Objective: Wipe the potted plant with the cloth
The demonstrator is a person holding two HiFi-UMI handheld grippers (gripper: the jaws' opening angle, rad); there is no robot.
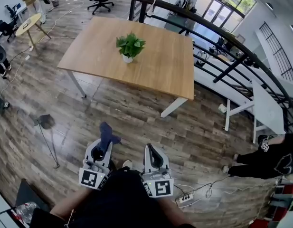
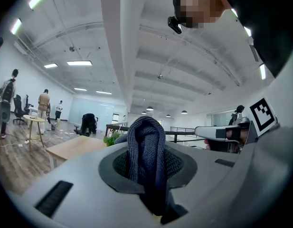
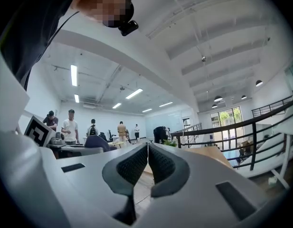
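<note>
A small green potted plant (image 1: 130, 46) in a white pot stands near the middle of a wooden table (image 1: 165, 70), well ahead of both grippers. My left gripper (image 1: 105, 145) is held level close to my body, shut on a dark blue cloth (image 1: 107, 134) that sticks up out of its jaws; the cloth (image 2: 146, 160) fills the space between the pads in the left gripper view. My right gripper (image 1: 153, 154) is beside it, level, shut with nothing between its pads (image 3: 135, 165). The plant (image 2: 111, 138) shows small past the cloth.
A black railing (image 1: 222, 37) runs behind and to the right of the table. A seated person (image 1: 265, 158) is at the right, with a power strip and cables (image 1: 186, 197) on the floor. A round side table (image 1: 28, 23), office chairs and people stand at the far left.
</note>
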